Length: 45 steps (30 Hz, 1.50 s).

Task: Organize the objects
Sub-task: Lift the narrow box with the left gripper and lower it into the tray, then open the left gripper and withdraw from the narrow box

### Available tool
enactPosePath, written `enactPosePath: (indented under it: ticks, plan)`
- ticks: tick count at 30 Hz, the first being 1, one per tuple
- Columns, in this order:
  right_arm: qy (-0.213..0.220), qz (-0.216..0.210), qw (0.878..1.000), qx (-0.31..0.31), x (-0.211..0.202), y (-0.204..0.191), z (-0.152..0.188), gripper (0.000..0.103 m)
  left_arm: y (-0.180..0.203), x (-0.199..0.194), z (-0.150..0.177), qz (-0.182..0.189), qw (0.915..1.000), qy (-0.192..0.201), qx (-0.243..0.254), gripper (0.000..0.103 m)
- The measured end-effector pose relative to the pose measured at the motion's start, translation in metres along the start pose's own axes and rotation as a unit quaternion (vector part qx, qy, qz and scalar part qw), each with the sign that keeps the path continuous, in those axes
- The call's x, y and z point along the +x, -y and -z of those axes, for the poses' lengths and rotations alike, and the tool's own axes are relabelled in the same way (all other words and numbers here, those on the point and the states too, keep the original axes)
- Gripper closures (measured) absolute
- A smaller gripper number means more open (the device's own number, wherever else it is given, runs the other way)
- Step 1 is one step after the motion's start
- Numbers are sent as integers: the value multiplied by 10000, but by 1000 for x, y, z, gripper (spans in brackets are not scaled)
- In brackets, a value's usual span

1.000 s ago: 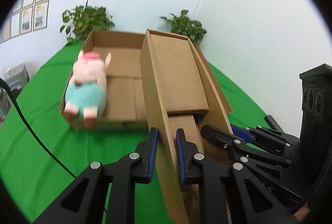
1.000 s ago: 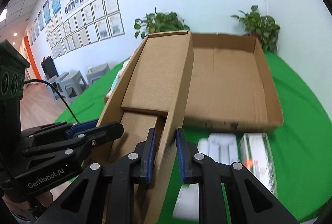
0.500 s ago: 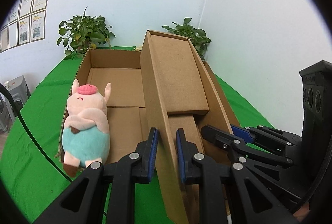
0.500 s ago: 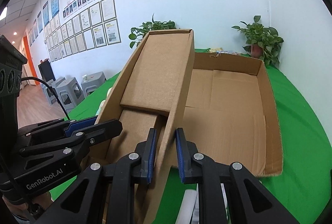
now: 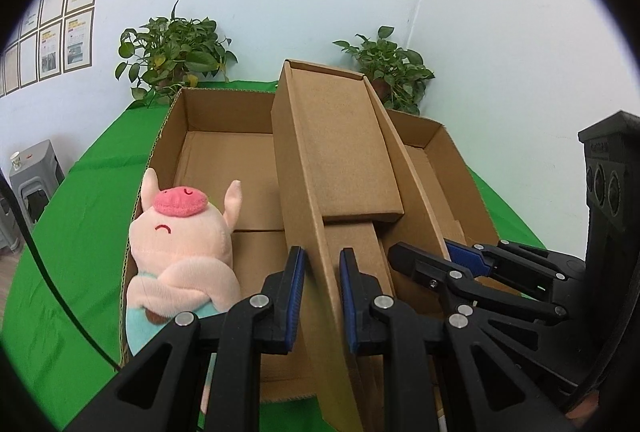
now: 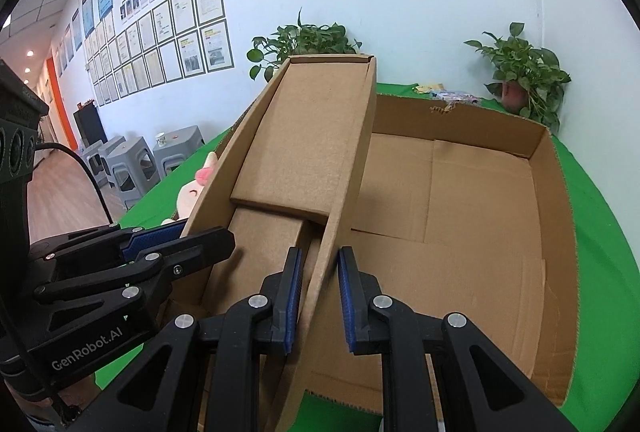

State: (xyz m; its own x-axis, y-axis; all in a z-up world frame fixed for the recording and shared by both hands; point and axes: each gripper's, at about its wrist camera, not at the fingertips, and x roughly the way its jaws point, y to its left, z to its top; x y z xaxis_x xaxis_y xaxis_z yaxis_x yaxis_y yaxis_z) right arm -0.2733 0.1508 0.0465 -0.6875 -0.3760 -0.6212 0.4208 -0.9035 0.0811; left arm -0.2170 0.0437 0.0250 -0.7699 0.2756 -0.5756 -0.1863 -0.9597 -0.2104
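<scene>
I have the narrow box [image 5: 340,160] by both long walls: my left gripper [image 5: 322,296] pinches the left wall, my right gripper [image 6: 318,298] the right, jaws clamped on cardboard. Its long axis runs straight ahead, over the big tray [image 6: 552,216], parallel to it. The plush pig [image 5: 180,252] lies by the tray's left edge, nearer my left hand.

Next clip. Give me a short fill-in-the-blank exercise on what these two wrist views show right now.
1. Each gripper is shut on a side wall of the narrow cardboard ____.
2. The plush pig has a ____ snout.
3. The cloth on the table is ____.
4. The large open carton has ____ lying on its visible floor.

Missing words: box; pink; green; nothing
</scene>
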Motion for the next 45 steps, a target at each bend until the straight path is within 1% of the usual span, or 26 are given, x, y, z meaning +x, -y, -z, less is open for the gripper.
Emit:
enactPosePath:
  ticks: [2, 7, 12, 16, 20, 25, 28, 30, 32, 35, 37, 38, 41, 43, 45]
  plan:
    - [-40, -23, 10000, 9, 17, 3, -8, 87, -4, 8, -1, -51, 10000, -56, 3, 87]
    - [-219, -144, 9996, 75, 63, 11, -17, 87, -12, 31, 1, -335, 9989, -310, 57, 87]
    - [-483, -319, 9981, 205, 109, 18, -15, 87, -22, 52, 11, -520, 9968, -602, 14, 87]
    - [-702, -419, 9960, 354, 140, 20, -9, 88, -21, 60, 13, -642, 9957, -655, 103, 87]
    - [-757, -384, 9956, 391, 158, 22, -8, 89, -19, 66, 15, -690, 9947, -748, 126, 87]
    - [-798, -304, 9957, 347, 174, 19, -10, 91, -18, 62, 15, -614, 9948, -791, 164, 83]
    - [-862, -250, 9952, 379, 182, 16, -9, 92, -18, 52, 16, -602, 9952, -748, 166, 83]
    - [-885, -211, 9952, 350, 183, 10, -8, 92, -20, 45, 17, -695, 9950, -701, 176, 84]
    - [-919, -164, 9952, 294, 189, 5, -8, 92, -24, 37, 17, -681, 9956, -637, 98, 90]
    - [-982, -99, 9950, 183, 200, -7, -11, 92, -29, 24, 16, -647, 9965, -533, 15, 91]
    - [-961, -23, 9953, 106, 202, -14, -10, 92, -29, 18, 16, -726, 9962, -474, 40, 91]
    - [-955, -1, 9954, 78, 196, -19, -3, 91, -29, 15, 16, -753, 9963, -419, 55, 91]
    - [-960, 79, 9953, -86, 198, -34, -3, 91, -30, 9, 17, -689, 9970, -361, 17, 90]
    - [-961, 138, 9951, -165, 202, -40, -3, 88, -30, 6, 18, -702, 9969, -341, 6, 87]
    - [-1042, 31, 9945, -19, 206, -39, -1, 87, -28, 3, 20, -723, 9969, -320, 19, 75]
